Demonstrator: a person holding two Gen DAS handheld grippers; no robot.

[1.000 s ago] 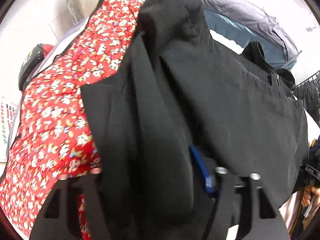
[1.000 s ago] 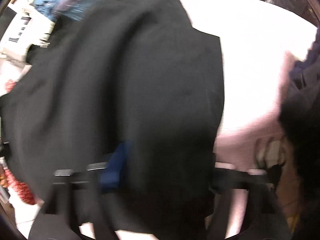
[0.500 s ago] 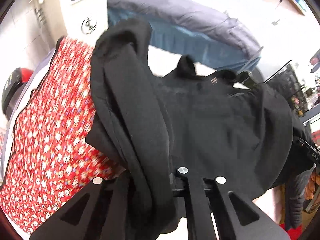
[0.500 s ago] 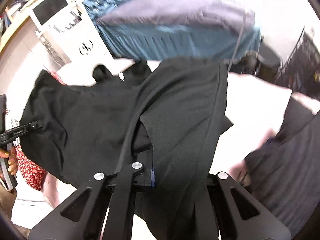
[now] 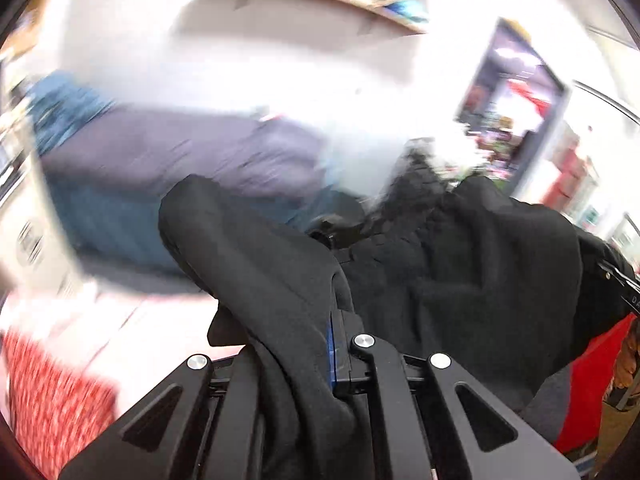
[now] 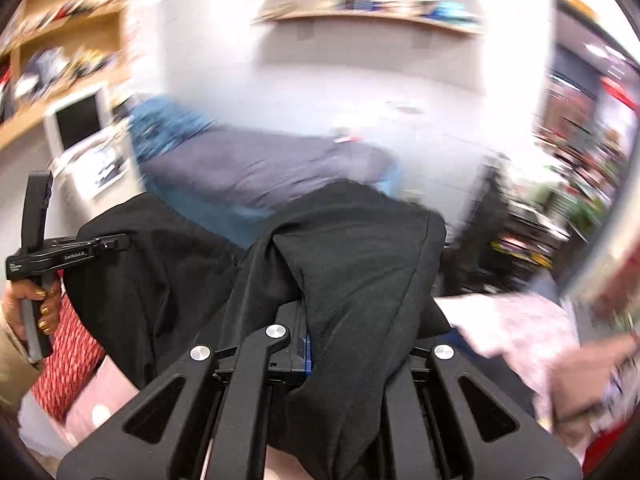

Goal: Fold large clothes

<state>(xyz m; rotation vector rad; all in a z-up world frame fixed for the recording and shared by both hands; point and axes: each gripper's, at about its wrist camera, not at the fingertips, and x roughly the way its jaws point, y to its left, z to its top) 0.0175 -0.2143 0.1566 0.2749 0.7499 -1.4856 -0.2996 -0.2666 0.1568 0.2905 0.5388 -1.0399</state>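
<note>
A large black garment [image 5: 460, 264] hangs in the air between my two grippers. My left gripper [image 5: 324, 344] is shut on a bunched fold of it, which drapes over the fingers. My right gripper [image 6: 316, 336] is shut on another edge of the same black garment [image 6: 352, 264]; the cloth covers its fingertips. In the right wrist view the left gripper [image 6: 64, 254] shows at far left, held in a hand, with the cloth stretched from it.
A red floral cloth [image 5: 52, 396] lies at lower left. A grey-and-blue covered bench [image 6: 256, 176] stands behind. A pink cloth [image 6: 516, 332] lies at lower right. Wall shelves [image 6: 368, 12] and a white machine [image 6: 84, 136] are in the background. Both views are motion-blurred.
Both grippers have risen and tilted up, lifting the black garment off the surface. The views now show the wall and shelves instead of the table.
</note>
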